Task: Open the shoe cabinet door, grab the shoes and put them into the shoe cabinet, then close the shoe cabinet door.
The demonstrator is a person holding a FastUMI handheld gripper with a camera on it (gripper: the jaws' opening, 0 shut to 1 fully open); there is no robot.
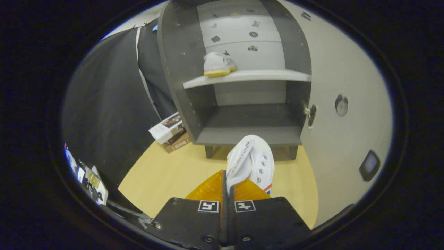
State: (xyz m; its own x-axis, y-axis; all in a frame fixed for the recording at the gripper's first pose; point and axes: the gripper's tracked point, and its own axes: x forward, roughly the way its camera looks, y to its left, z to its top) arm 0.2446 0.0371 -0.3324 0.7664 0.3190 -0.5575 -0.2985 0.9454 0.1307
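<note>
A white lace-up shoe (251,161) hangs off the floor, pinched between my fingers; my gripper (227,180) is shut on its upper edge. Ahead stands the dark grey shoe cabinet (180,69) with its door (343,139) swung open to the right. A second white shoe with a yellow sole (218,65) rests on the left part of the pale middle shelf (263,75). The held shoe is just in front of the cabinet's bottom compartment (253,121), which holds nothing.
A light wooden floor (166,173) lies under the cabinet. A stack of boxes or booklets (170,132) leans beside the cabinet's lower left. Black cloth (104,104) hangs to the left. The door carries a round knob (341,105) and a hinge plate (311,115).
</note>
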